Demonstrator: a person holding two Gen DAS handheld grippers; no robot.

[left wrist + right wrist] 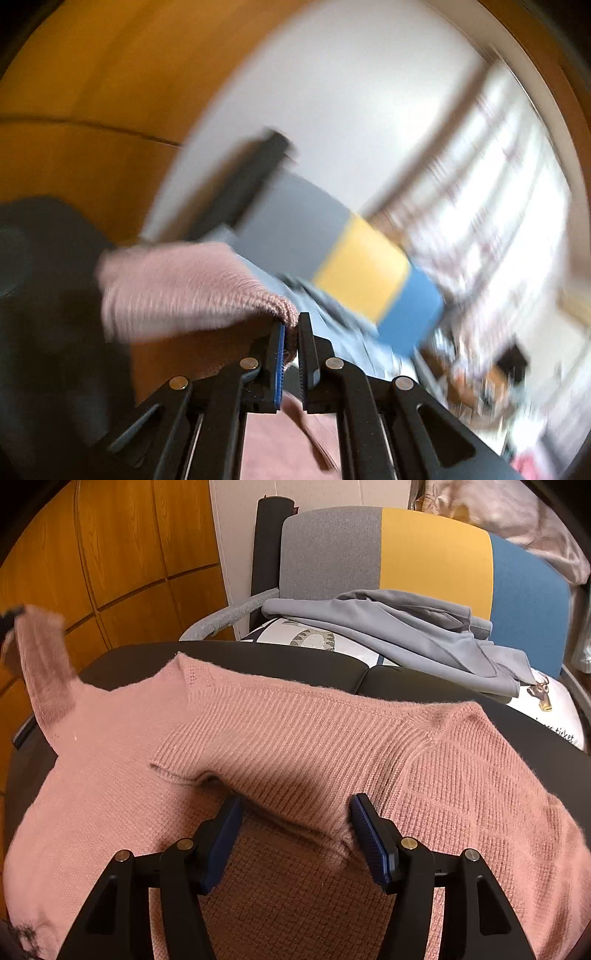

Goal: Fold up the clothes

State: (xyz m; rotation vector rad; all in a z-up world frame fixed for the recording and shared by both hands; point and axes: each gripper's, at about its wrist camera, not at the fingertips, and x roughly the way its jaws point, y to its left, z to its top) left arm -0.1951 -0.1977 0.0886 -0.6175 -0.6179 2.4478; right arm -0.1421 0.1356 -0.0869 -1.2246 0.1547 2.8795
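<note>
A pink knit sweater (pixel 295 720) lies spread on a black surface (pixel 332 664). One sleeve is folded across its chest, and the cuff end lies between the jaws of my right gripper (pixel 295 805). That gripper is open: its right pad (pixel 369 834) touches the cuff's edge and the left pad stands apart. My left gripper (pixel 292 321) is shut on the cuff of the other pink sleeve (pixel 177 284), and the left wrist view is blurred. In the right wrist view that sleeve (pixel 44 664) rises from the sweater's left side, with a dark bit of the left gripper at its top.
Behind the black surface stands a chair with a grey, yellow and blue back (pixel 436 550). A grey garment (pixel 406 627) lies on a printed cushion (pixel 317 638) there. Orange wooden panels (pixel 110 554) fill the left, and a black roll (pixel 269 542) leans by the white wall.
</note>
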